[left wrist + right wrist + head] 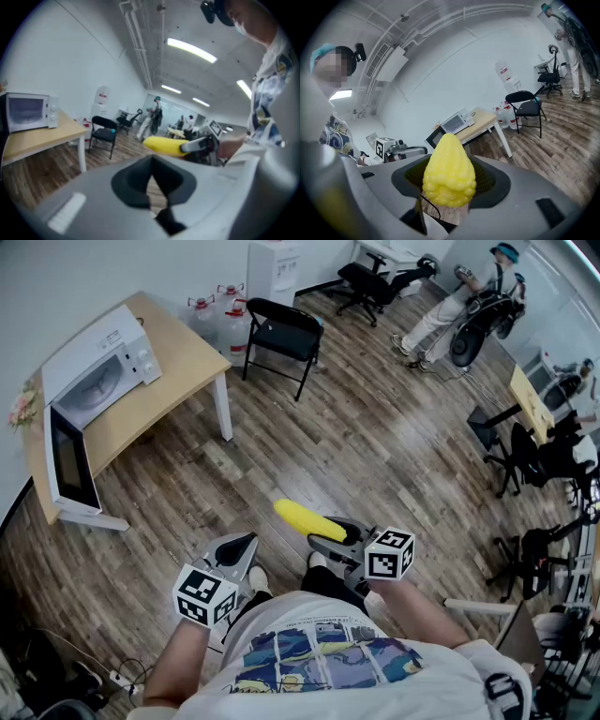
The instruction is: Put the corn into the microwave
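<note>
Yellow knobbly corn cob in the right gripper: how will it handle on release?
The yellow knobbly corn cob looks round and tapered, so it will probably roll in an arc. It juts past the right gripper without sagging: likely stiff. Glossy kernels may slip.

Knobbly matt corn [449,171], wood-grain floor [375,456]
</note>
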A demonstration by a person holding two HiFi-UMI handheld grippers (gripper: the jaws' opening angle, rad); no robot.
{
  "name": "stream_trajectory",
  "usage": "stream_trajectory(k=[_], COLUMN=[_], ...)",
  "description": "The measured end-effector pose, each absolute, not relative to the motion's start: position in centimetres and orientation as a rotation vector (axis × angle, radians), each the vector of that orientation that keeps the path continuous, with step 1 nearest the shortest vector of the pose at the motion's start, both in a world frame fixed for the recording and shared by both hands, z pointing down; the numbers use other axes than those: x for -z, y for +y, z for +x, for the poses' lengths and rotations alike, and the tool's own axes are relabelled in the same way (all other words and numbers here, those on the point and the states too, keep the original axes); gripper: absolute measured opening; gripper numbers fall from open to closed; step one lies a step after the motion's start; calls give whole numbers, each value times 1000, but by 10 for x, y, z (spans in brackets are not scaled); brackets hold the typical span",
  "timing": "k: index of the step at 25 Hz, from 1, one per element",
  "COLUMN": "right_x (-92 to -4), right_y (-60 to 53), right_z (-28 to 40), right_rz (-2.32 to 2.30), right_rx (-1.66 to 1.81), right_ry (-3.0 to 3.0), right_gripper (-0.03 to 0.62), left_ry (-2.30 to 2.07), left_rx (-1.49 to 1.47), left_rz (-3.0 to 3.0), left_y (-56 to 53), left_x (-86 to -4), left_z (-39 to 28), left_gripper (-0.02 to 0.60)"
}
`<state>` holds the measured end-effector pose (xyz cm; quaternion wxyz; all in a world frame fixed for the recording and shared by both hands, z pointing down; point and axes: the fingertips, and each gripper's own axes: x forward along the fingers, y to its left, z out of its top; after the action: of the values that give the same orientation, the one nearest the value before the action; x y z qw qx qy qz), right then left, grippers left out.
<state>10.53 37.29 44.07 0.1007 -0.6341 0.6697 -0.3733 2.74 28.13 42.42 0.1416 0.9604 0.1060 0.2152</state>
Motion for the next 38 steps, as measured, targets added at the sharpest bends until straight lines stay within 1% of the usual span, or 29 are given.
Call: stream_trajectory(k=[6, 13, 17, 21, 26, 38], right_x=[-457, -456, -461, -472, -478, -457], right_y=[324, 293, 268, 234, 180, 43], right_z=[172, 265, 295, 301, 286, 228], right_rz=[-1802, -1735, -1600, -1519, -1466, -1590], right_rx=[1091, 1012, 996, 993, 960, 754], right_ry=[2075, 2496, 2650, 2721, 2754, 2885], right_gripper=[247, 247, 245, 245, 245, 245], left_ry=[161, -149, -311, -469, -623, -708], left_rx=[-641, -570, -559, -546, -549, -354], left_rz=[2794, 2788, 2774, 2704, 2664, 2695], left_y=[231, 237, 239, 229, 196, 82], left_x=[-442, -424, -416, -416, -420, -403], left_z=[78, 170, 198, 188, 157, 76], left_gripper=[9, 9, 9, 9, 9, 9])
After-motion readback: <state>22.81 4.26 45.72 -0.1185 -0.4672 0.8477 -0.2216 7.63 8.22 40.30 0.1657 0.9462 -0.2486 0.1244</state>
